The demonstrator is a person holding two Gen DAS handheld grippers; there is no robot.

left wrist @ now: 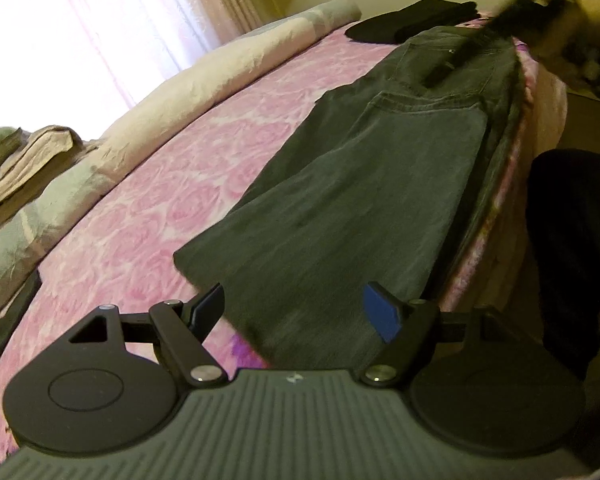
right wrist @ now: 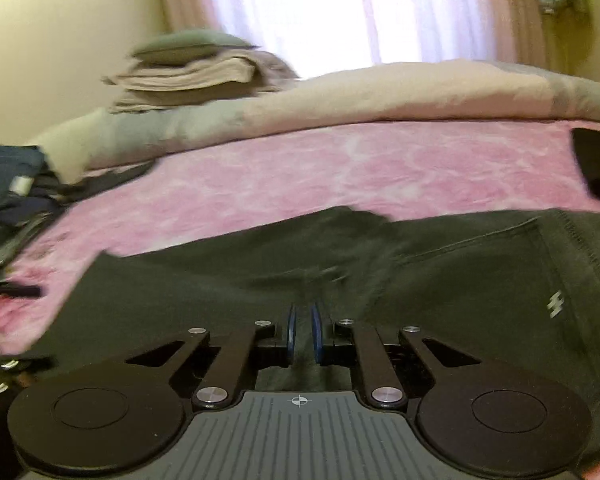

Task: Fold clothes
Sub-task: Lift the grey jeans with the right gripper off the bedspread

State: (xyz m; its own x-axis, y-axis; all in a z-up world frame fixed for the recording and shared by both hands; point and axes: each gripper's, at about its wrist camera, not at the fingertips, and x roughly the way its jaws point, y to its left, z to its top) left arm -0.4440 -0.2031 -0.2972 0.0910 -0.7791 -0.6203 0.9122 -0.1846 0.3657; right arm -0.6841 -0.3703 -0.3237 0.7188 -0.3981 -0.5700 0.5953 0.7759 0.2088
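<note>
Charcoal-grey denim jeans laid flat along the near edge of a bed, waistband and back pocket toward the far end in the left wrist view, 1 leg folded over the other, hem end nearest the left-hand tongs. Spread beneath them, a pink rose-patterned bedspread, bare across its middle. Left-hand tongs held wide open just above the hem, 2 fingers straddling the leg's end, blue pads clear of the cloth, nothing gripped. Right-hand tongs low over the upper part of the jeans, just beside the pocket seam, 2 blue pads drawn almost together with only a slit between, seemingly nipping a small raised ridge of denim, though blurred. Beyond the waistband, a folded black garment lying on the bedspread, apart from the jeans. Along the far side of the bed, a long rolled beige and grey-green quilt. Behind it, a stack of folded beige towels topped by a green cushion. At the left edge of the right wrist view, a heap of dark blue clothes. Past everything, pale pink curtains lit from behind. Beside the bed, a person's black-clad leg.
</note>
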